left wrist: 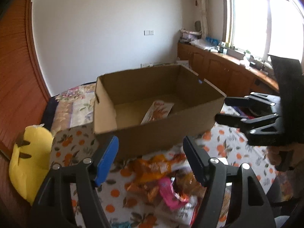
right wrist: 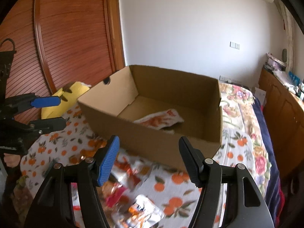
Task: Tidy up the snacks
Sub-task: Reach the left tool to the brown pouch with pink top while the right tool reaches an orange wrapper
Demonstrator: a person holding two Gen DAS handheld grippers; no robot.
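Left gripper [left wrist: 151, 163]: angled down over the bed, jaws standing apart with nothing between them; one blue pad [left wrist: 107, 161] and one black.
Right gripper [right wrist: 149, 161]: angled down the same way beside the left one, jaws apart and empty; in the left wrist view it shows at the right edge with a bit of the person's hand [left wrist: 274, 154] under it.
Snack packets [left wrist: 159, 180]: a loose, blurred heap of orange, pink and white wrappers on the bed just below both grippers, in front of the box.
Bed cover [right wrist: 235, 157]: white cloth printed with oranges; further off, a floral quilt.
Cardboard box [left wrist: 152, 136]: open-topped, sitting on the bed just behind the heap, its near wall between the grippers and the inside.
Packet in box [right wrist: 161, 120]: one white-and-orange snack bag lying flat on the box floor.
Yellow plush toy [left wrist: 30, 163]: to the left of the box, near the wooden slatted door.
Far side: white wall, wooden cabinets [left wrist: 224, 72] cluttered on top, under a bright window.
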